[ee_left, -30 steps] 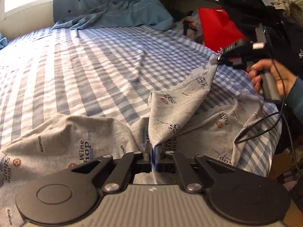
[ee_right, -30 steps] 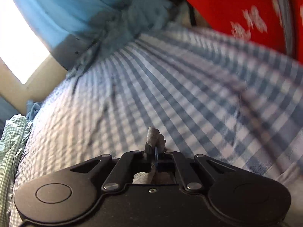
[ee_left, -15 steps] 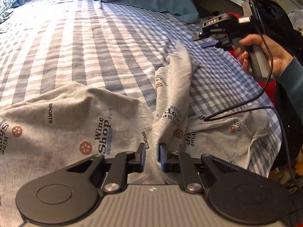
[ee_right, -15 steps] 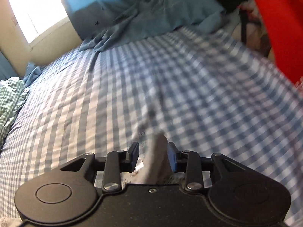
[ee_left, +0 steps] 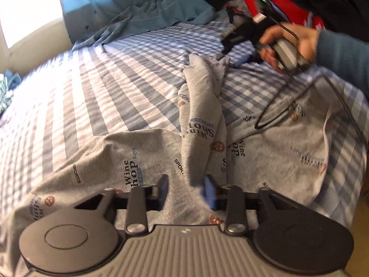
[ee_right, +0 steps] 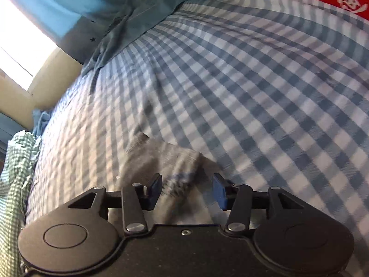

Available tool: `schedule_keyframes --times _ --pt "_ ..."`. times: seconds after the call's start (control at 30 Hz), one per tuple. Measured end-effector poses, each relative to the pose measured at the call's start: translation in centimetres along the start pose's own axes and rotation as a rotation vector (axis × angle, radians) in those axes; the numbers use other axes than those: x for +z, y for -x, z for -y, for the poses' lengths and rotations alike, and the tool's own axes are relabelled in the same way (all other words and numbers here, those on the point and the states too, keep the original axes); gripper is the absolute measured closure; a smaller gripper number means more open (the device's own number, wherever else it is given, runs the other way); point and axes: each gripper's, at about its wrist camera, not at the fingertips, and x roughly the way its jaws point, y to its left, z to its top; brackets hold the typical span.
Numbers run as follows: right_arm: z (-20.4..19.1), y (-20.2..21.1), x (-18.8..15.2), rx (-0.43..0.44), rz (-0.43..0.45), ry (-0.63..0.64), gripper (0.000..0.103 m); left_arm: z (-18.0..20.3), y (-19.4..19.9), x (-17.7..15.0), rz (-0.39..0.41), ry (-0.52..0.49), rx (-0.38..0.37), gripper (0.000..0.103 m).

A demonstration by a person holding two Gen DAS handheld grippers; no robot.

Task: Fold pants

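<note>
- Between the two blue pads of the left gripper point(ee_left: 185, 188), which stand parted with nothing pinched, a raised ridge of the grey printed pants point(ee_left: 200, 120) begins; the fingers point(ee_left: 162, 189) straddle the cloth without clamping it
- Over at the far end of that ridge, the right gripper point(ee_right: 186, 188) is likewise spread wide and holds nothing; a blurred grey tip of the pants point(ee_right: 166, 161) lies under and just ahead of its pads
- From the left wrist view the right gripper point(ee_left: 244, 39) hovers just beside the ridge's far tip, held in the person's right hand point(ee_left: 290, 43), its black cable point(ee_left: 272, 113) trailing across the cloth
- The pants lie on the blue checked bedsheet point(ee_left: 103, 87) near its front edge, a broad panel spread flat to either side of the ridge, the right one reaching toward the bed's corner
- The ridge's long axis runs straight away from the left gripper toward the right one, so each tool sits at one end of the same fold line; the left is nearer the broad body, the right nearer the narrow tip
- My judgement: the fold is only roughly laid, bunched rather than flat, and the next move likely calls for a fresh grip at the ends or smoothing
- A crumpled blue blanket point(ee_left: 143, 20) and a red bag point(ee_left: 283, 2) lie well apart at the bed's far side
</note>
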Motion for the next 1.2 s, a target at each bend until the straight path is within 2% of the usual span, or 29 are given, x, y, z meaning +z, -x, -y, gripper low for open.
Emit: schedule_keyframes --times 0.03,0.07,0.17,0.33,0.43,0.53,0.6,0.7,0.77,0.83,0.97,1.2 --pt "-0.2 -0.3 0.2 -0.021 0.007 -0.001 0.096 0.5 0.2 -0.1 -0.002 -0.027 0.017 0.097" --pt "-0.2 -0.2 0.2 -0.025 0.010 -0.015 0.103 1.0 0.2 -0.1 0.001 -0.045 0.033 0.100" --pt "-0.1 2.2 0.2 0.017 0.074 -0.007 0.103 2.1 0.6 -0.2 0.026 -0.083 0.042 0.102" --pt "0.4 11.3 1.1 0.058 0.207 0.088 0.103 2.6 1.9 -0.1 0.069 -0.121 0.032 0.102" --pt "1.7 17.4 0.5 0.051 0.277 0.132 0.103 3.7 2.8 -0.1 0.103 -0.169 0.033 0.102" --pt "4.4 21.7 -1.6 0.019 0.304 0.146 0.103 5.3 3.1 -0.9 0.133 -0.245 0.040 0.102" --pt "7.3 22.9 -3.7 -0.005 0.288 0.119 0.103 6.4 3.0 -1.6 0.138 -0.295 0.035 0.102" --pt "12.0 22.5 -7.0 -0.062 0.247 0.074 0.103 7.9 2.4 -2.7 0.114 -0.340 0.025 0.102" --pt "14.9 22.1 -8.9 -0.049 0.220 -0.007 0.103 8.9 2.4 -3.4 0.117 -0.366 0.038 0.102" --pt "16.8 22.3 -10.4 -0.028 0.235 -0.058 0.103 9.6 2.6 -3.6 0.131 -0.390 0.055 0.102" --pt "17.1 24.0 -10.7 0.009 0.320 -0.038 0.103 10.4 3.3 -3.3 0.164 -0.409 0.056 0.102" --pt "15.8 27.8 -7.7 0.001 0.455 0.071 0.103 12.6 3.9 -1.8 0.207 -0.410 0.055 0.102"
